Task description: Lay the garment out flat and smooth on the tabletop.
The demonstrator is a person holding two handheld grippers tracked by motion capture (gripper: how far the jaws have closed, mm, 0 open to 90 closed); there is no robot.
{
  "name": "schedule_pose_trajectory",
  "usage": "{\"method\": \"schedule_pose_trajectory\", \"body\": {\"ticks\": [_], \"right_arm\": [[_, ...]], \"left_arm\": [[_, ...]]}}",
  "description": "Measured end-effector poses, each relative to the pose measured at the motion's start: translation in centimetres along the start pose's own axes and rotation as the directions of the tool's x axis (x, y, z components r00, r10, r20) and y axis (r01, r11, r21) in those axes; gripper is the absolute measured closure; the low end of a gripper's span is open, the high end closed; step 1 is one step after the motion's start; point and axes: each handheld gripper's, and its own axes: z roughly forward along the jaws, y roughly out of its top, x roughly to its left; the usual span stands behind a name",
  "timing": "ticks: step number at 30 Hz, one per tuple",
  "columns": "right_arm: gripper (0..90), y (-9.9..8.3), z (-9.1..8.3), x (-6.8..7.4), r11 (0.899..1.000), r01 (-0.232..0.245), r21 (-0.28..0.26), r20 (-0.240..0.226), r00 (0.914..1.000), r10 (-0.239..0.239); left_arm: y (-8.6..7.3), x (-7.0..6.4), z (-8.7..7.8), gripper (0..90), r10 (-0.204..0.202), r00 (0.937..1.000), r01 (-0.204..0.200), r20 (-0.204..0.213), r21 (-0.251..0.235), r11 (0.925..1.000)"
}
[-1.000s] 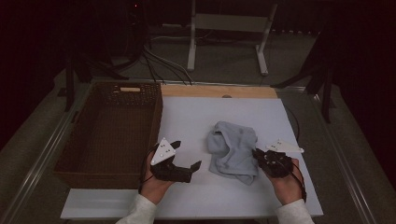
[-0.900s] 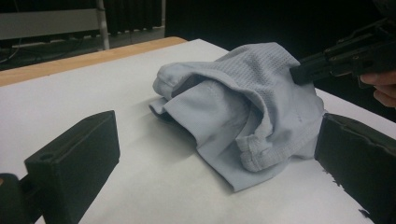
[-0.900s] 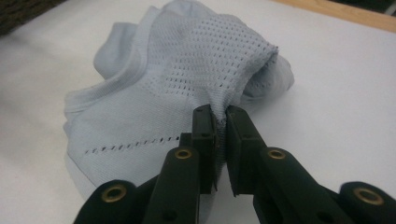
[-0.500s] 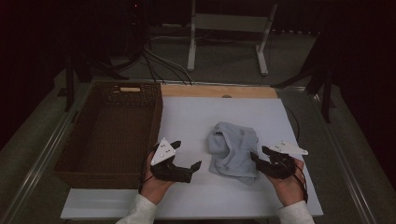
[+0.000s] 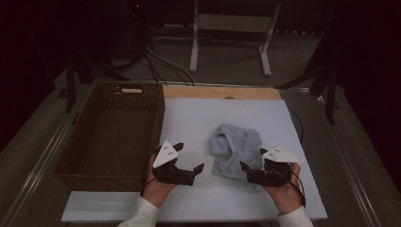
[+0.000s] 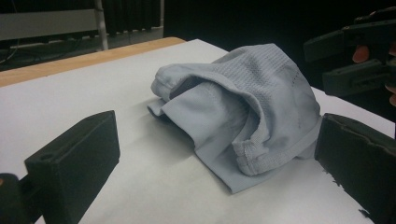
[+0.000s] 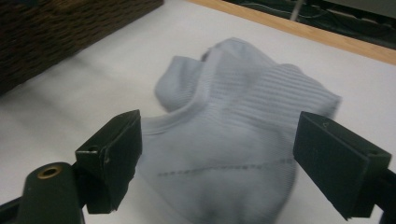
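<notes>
Right gripper [image 5: 250, 166] moved closer onto grey cloth [image 5: 235, 149], jaws spread.

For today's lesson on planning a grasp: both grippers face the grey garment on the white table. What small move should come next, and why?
Probably the right gripper should ease forward and shut on the near edge of the grey garment. Its jaws stand open with the cloth already lying between them in the right gripper view, nothing gripped yet. The left gripper is open too, beside the cloth.
</notes>
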Motion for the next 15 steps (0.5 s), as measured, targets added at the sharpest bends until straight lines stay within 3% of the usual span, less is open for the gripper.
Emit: {"method": "schedule_pose_trajectory", "body": {"ticks": [15], "right_arm": [[15.8,-0.7,1.1,1.9,0.997,0.06,0.038,-0.069,0.996,-0.057]], "left_arm": [[-0.1,-0.1,0.1,0.6,-0.003,1.0,0.003,0.003,0.002,1.0]]}}
